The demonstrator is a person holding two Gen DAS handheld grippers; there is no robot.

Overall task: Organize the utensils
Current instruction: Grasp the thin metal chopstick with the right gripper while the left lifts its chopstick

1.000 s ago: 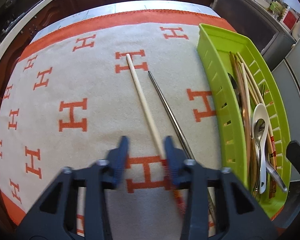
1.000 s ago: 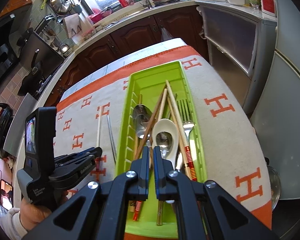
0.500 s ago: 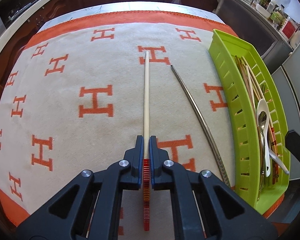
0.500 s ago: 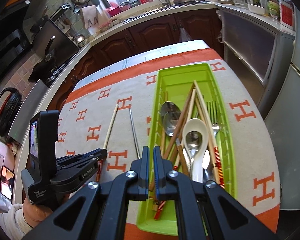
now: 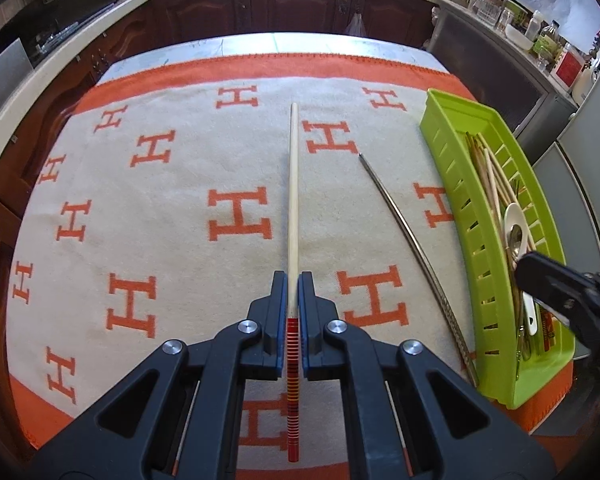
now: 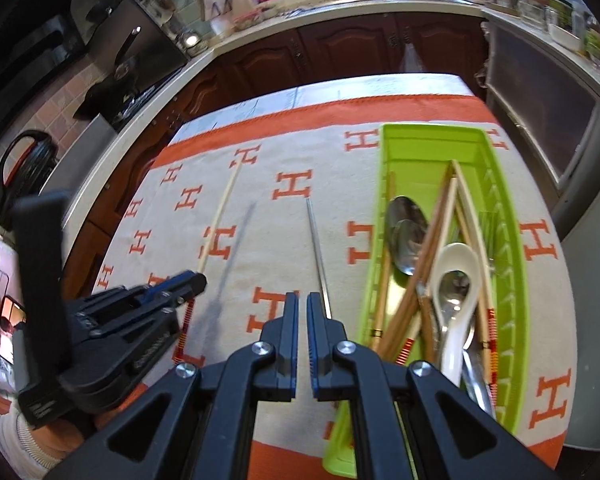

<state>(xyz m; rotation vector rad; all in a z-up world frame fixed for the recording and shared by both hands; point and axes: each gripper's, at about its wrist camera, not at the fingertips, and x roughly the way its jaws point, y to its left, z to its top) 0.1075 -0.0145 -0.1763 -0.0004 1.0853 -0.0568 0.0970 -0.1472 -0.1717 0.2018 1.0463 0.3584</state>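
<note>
Left gripper (image 5: 293,292) clamped on a wooden chopstick (image 5: 292,200), grip just above its red-striped end. The shaft runs forward over the orange-and-cream H-patterned cloth (image 5: 140,208); its shadow on the cloth in the right wrist view suggests it is lifted clear.

Landmark: green utensil tray (image 6: 508,240) on the cloth. Held chopstick is well left of the tray. A metal chopstick (image 5: 404,228) lies flat between the two, near the tray's left wall.

Tray holds wooden chopsticks, metal spoons, a white ceramic spoon (image 6: 458,272) and a fork.

Right gripper (image 6: 302,312) closed, nothing in it, hovering just left of the tray, over the metal chopstick's near end.
</note>
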